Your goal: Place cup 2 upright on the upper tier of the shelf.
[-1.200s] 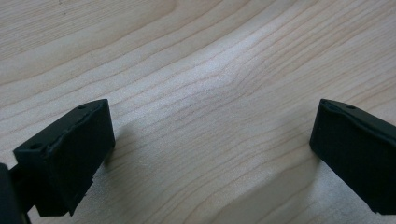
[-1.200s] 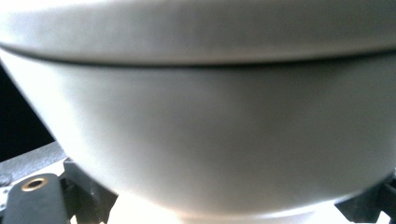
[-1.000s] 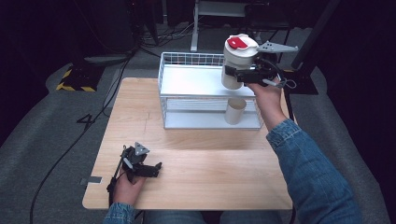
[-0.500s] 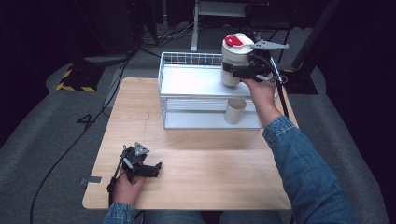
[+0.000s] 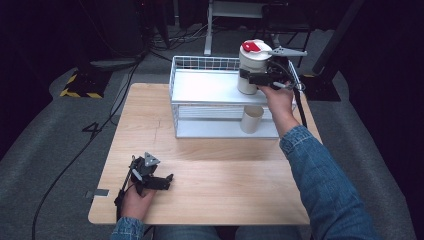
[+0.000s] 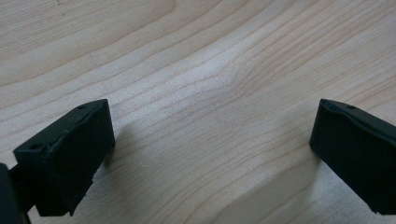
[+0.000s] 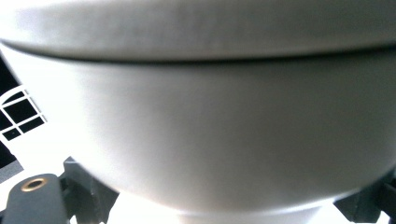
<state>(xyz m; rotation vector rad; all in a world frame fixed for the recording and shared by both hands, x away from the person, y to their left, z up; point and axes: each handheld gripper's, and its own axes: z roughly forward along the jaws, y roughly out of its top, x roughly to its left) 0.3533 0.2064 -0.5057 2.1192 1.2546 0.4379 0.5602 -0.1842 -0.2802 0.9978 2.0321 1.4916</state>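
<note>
Fingers of the right gripper (image 5: 255,79) are closed part way around a white canister (image 5: 251,67) with a red lid, holding it upright on the top shelf of the white wire rack (image 5: 200,90), at about 1 o'clock on the table (image 5: 210,170). The left gripper (image 5: 159,181) rests at 7 o'clock, its fingers (image 6: 70,154) wide apart over bare wood.

White container (image 7: 205,140) close up and blurred, a dark seam under its upper band. White wire mesh (image 7: 18,112) at left edge. Black tongs parts at bottom corners.
</note>
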